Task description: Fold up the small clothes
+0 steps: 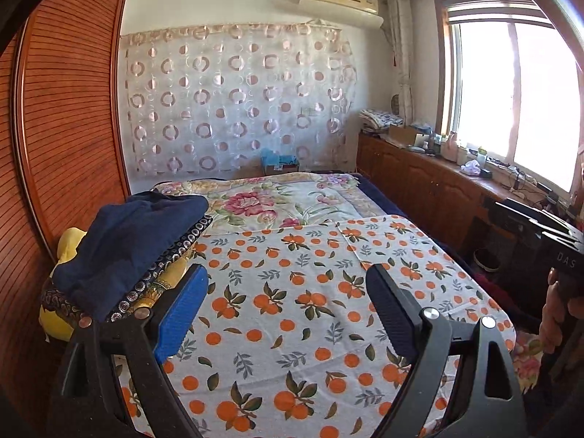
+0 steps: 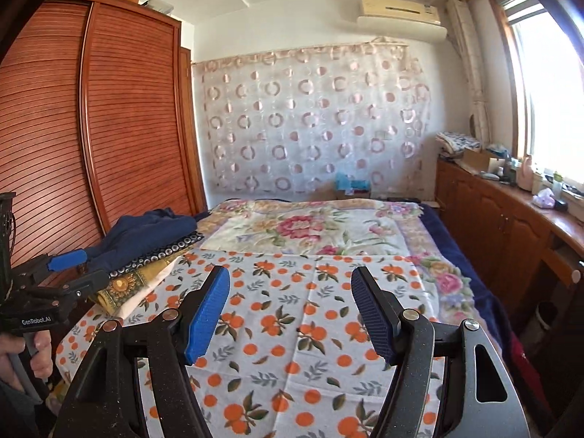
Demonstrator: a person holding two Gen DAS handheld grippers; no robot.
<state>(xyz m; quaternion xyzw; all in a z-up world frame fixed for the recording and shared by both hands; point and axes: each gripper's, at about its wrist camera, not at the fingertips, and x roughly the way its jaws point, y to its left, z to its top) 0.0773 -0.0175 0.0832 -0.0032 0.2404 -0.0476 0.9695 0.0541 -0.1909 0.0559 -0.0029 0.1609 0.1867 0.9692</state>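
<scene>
Orange-print cloth (image 2: 292,328) lies flat beside stacked clothes (image 2: 153,252).

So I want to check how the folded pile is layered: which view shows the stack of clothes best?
The left wrist view: the stack of clothes sits close and large, navy garment on top, patterned band and yellow fabric beneath. In the right wrist view the stack is smaller and farther off, partly hidden by the left gripper.
</scene>
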